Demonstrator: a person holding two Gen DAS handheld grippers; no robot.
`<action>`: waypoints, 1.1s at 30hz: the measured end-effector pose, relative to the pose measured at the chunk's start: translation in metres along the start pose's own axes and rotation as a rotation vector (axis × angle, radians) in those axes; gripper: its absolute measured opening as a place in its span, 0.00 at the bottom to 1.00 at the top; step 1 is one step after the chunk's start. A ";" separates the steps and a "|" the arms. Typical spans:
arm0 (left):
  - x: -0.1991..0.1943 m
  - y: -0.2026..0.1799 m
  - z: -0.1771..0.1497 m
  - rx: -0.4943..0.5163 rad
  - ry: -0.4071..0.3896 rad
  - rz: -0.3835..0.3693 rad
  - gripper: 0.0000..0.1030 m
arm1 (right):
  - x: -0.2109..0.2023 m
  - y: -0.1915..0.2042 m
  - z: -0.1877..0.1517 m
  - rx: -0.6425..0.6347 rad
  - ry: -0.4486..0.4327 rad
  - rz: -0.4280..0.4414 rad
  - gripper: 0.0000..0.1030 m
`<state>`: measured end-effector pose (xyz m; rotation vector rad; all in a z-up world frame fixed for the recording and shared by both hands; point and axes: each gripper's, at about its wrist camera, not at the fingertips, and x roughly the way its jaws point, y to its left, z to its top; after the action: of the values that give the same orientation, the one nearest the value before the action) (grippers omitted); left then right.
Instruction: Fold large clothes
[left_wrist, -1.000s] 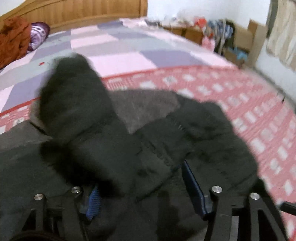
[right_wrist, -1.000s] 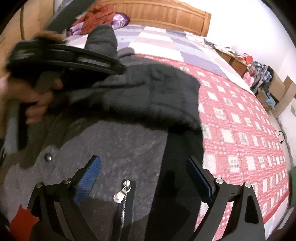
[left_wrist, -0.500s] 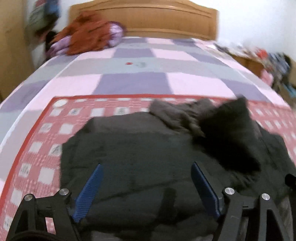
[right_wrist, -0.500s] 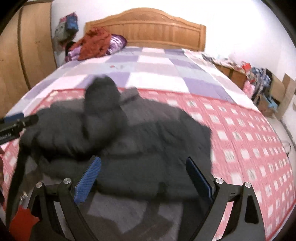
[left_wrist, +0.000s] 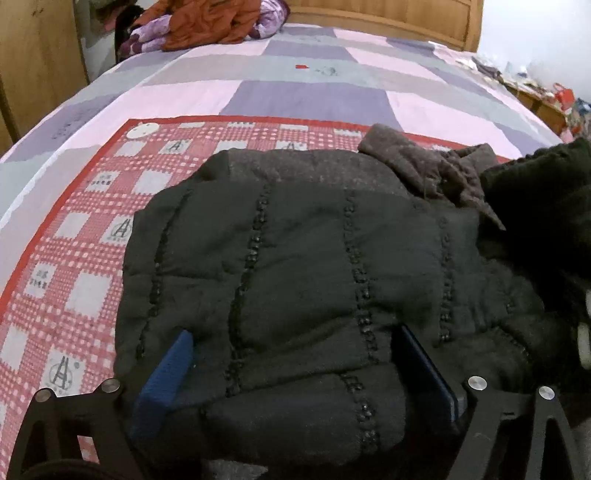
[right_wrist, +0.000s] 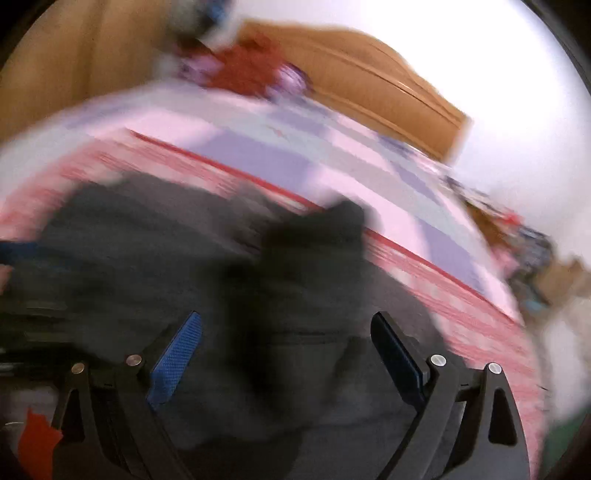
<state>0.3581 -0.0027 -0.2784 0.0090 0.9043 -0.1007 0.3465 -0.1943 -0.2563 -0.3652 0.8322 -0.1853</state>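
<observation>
A large black quilted jacket (left_wrist: 314, 266) lies folded on the bed, its grey fleecy collar (left_wrist: 417, 162) at the far edge and a dark sleeve (left_wrist: 546, 206) bunched at the right. My left gripper (left_wrist: 295, 336) sits low over the near hem. Its jaws are opening, and a roll of jacket bulges between the blue pads (left_wrist: 173, 365), which stand wide and do not pinch it. The right wrist view is blurred by motion. In it, my right gripper (right_wrist: 284, 321) hangs open above the jacket (right_wrist: 184, 258) near the raised dark sleeve (right_wrist: 317, 236), holding nothing.
The jacket rests on a red checked blanket (left_wrist: 74, 236) laid over a pink and purple patchwork bedspread (left_wrist: 310, 92). An orange and purple clothes pile (left_wrist: 207, 22) lies by the wooden headboard (left_wrist: 388, 14). A wooden wardrobe (left_wrist: 37, 55) stands left, and cluttered furniture (left_wrist: 554, 96) right.
The sleeve seen lifted in front of my left gripper now lies to the right. The left jaws spread wider and moved left over the quilted body. The right gripper swung and tilted.
</observation>
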 end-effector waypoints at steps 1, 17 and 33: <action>0.000 0.000 -0.001 0.010 0.001 -0.011 0.91 | 0.012 -0.024 -0.004 0.083 0.044 -0.058 0.92; -0.034 -0.012 0.014 0.066 -0.117 -0.088 0.95 | -0.026 -0.055 -0.032 0.159 -0.094 0.041 0.94; 0.081 0.046 0.041 -0.081 0.180 0.083 1.00 | 0.109 -0.106 -0.050 0.150 0.208 0.048 0.96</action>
<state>0.4446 0.0339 -0.3180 -0.0196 1.0858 0.0147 0.3793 -0.3371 -0.3211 -0.1865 1.0240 -0.2424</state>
